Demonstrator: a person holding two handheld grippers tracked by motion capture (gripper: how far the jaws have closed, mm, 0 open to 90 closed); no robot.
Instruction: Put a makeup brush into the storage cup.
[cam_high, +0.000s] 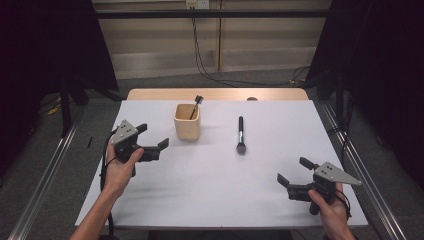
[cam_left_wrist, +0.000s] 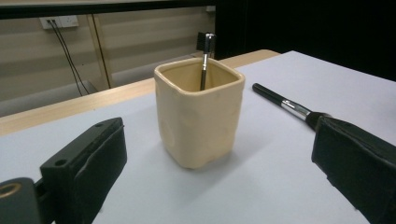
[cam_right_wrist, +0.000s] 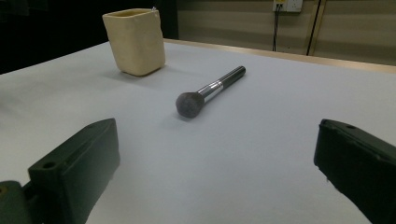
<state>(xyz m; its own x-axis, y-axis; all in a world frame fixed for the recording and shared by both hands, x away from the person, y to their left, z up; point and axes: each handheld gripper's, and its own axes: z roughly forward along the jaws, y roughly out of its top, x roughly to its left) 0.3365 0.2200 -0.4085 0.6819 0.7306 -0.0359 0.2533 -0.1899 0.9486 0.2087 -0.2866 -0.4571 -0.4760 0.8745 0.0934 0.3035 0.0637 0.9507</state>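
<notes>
A cream square cup stands on the white table toward the back left, with a small dark brush standing in it. A black makeup brush lies flat to the right of the cup, its bristle head toward me. My left gripper hovers open just left of the cup, holding nothing. My right gripper is open near the front right edge, apart from the brush.
A strip of wooden tabletop shows behind the white sheet. Cables hang from a wall socket at the back. Metal rails run along the floor on both sides of the table.
</notes>
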